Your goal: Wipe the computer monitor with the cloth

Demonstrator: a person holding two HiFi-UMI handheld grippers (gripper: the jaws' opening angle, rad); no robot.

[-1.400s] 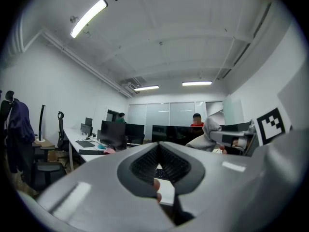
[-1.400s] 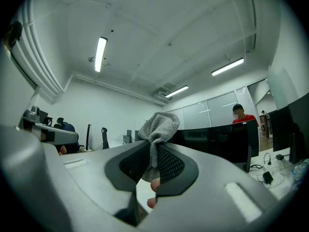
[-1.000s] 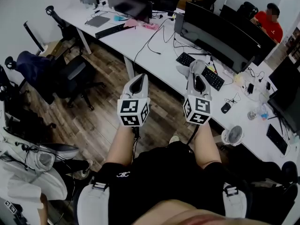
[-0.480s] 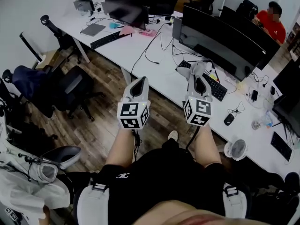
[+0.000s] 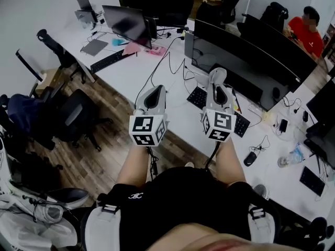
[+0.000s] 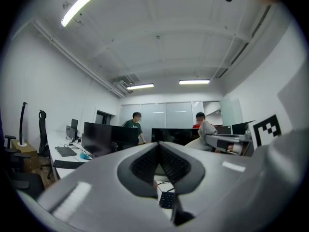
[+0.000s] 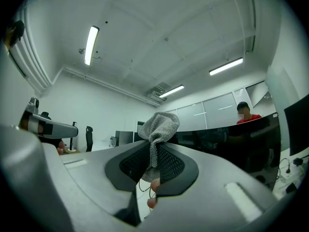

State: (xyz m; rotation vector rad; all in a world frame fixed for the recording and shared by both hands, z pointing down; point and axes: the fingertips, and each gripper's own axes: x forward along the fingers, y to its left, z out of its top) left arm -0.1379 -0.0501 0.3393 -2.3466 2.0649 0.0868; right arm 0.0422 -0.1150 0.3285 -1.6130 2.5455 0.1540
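Your right gripper [image 7: 153, 151] pinches the grey cloth [image 7: 160, 124] in front of the curved monitor [image 5: 246, 61]. Your left gripper [image 6: 158, 146] is clenched on nothing, over the desk [image 5: 141, 72] edge. Keyboard [image 5: 196, 97] and cables [image 5: 168, 63] crowd the space below.

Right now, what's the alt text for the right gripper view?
The right gripper holds a grey cloth in its shut jaws, bunched above them. Behind, a wide dark monitor crosses the right side, under ceiling strip lights.
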